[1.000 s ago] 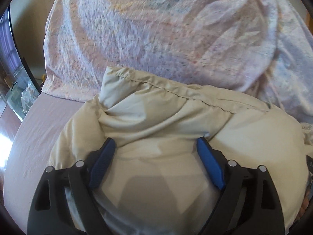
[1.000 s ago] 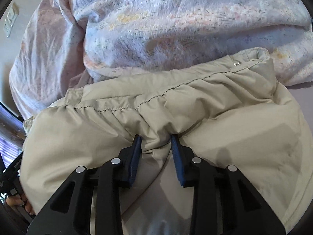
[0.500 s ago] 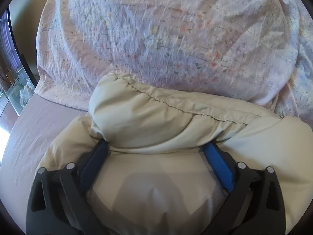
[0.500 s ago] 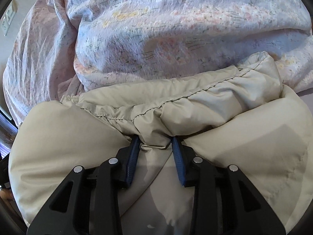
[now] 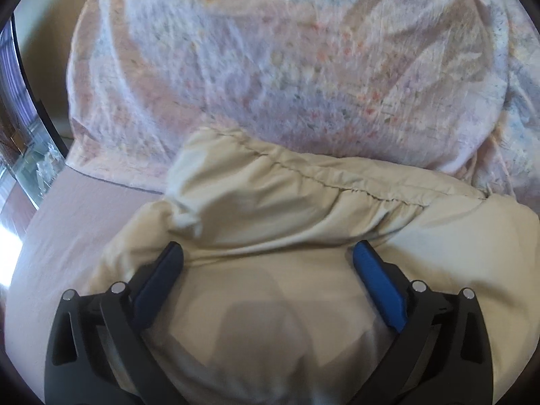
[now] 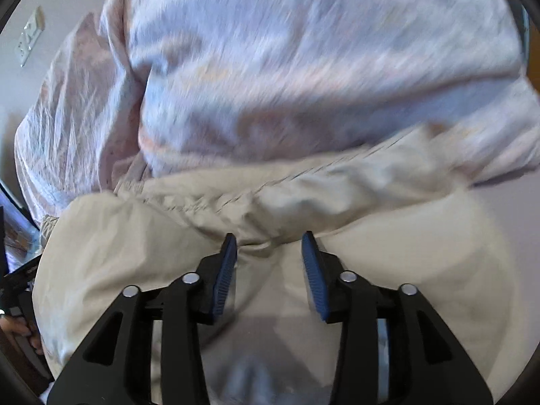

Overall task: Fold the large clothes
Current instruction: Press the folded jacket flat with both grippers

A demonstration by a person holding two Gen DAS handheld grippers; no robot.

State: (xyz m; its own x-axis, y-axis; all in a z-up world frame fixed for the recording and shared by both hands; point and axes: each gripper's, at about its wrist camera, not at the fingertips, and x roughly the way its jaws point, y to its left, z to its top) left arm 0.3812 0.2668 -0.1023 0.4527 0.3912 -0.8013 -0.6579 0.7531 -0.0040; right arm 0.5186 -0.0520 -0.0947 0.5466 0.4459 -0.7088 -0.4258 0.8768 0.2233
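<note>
The beige puffy jacket [image 5: 303, 236] lies bunched on the bed [image 5: 67, 222], its gathered, stitched edge folded over and pushed up against a heap of floral bedding [image 5: 270, 67] just behind it. The left gripper [image 5: 266, 256] stands over the near part of the jacket with its jaws spread wide, one on each side of a broad swell of fabric and pinching nothing that I can see. The right gripper [image 6: 268, 246] has just been opening its jaws; a small pucker of the beige cloth sits in the gap between them, and the pads no longer look pressed on it.

From where I stand, the worry is the fold itself. This padding looks springy and the shell slippery, so once both grips are off, the turned-over edge may puff back up or slide open. The pucker could also snag on the ribbed pads as the right gripper pulls away and drag the layer askew. And with the bedding touching the far edge, any push forward could tuck the jacket under that heap or pull the sheet along with it.
</note>
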